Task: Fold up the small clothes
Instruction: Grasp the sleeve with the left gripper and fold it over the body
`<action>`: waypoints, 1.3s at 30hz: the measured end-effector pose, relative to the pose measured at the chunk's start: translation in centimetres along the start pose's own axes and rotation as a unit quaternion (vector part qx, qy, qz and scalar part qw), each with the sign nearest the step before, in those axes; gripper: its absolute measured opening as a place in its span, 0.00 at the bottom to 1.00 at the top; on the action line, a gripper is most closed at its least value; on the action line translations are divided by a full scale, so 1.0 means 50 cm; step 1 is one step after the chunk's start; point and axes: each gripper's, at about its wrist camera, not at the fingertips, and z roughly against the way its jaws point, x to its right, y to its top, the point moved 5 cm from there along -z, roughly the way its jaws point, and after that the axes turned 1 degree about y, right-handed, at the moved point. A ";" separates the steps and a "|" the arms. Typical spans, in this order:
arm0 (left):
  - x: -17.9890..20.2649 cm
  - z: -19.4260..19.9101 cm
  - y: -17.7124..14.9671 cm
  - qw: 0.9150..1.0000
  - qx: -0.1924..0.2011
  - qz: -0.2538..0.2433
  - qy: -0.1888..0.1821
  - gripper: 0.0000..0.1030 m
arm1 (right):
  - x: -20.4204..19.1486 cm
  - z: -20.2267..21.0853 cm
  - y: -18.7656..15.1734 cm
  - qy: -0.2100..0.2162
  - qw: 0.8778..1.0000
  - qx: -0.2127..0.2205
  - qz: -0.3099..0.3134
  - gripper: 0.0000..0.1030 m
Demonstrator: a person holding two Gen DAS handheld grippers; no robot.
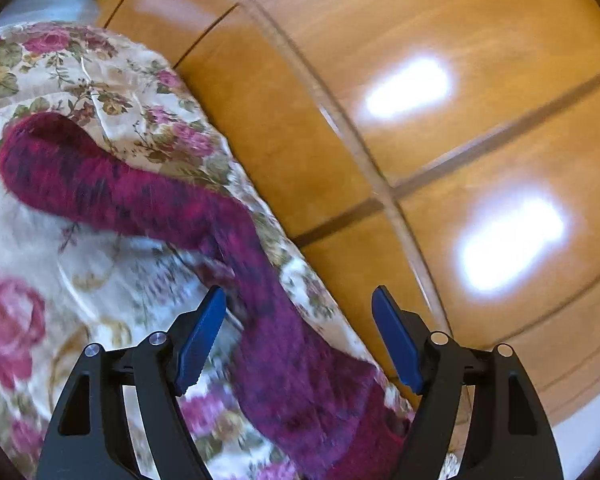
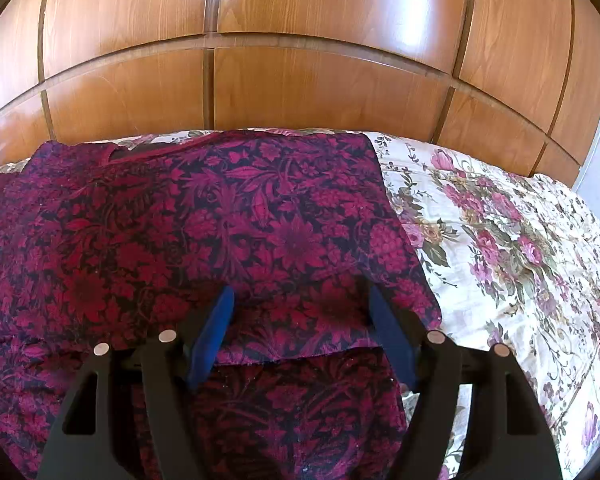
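Your left gripper (image 1: 298, 332) gapes, gripping nothing — the magenta-and-black floral-print fabric garment (image 1: 148, 196) trails blurred beneath it across the cream rose-patterned bedsheet (image 1: 100, 80), beside glossy wooden wardrobe panels (image 1: 440, 40). Your right gripper (image 2: 300, 328) hovers spread over the garment's folded-over flap — nothing grasped

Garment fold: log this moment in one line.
left gripper open, holding nothing | right gripper open over garment | garment on floral bedspread

Glossy wooden wardrobe (image 2: 300, 80), matt printed cloth garment (image 2: 220, 220), smooth floral cotton-like bedspread (image 2: 500, 240).
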 end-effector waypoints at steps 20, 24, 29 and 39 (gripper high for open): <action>0.100 0.052 -0.027 0.966 0.095 -0.221 0.099 0.15 | 0.000 -0.003 0.001 0.002 1.000 0.003 -0.002 0.68; 0.201 0.071 -0.130 0.938 0.099 -0.326 0.071 0.15 | -0.001 -0.003 0.002 0.001 1.000 0.004 -0.002 0.68; 0.288 0.058 -0.282 0.904 0.066 -0.421 0.034 0.15 | -0.001 -0.002 0.002 0.001 1.000 0.004 -0.003 0.68; 0.341 -0.044 -0.549 0.853 -0.040 -0.517 0.057 0.26 | -0.001 -0.002 0.003 0.001 1.000 0.004 -0.003 0.68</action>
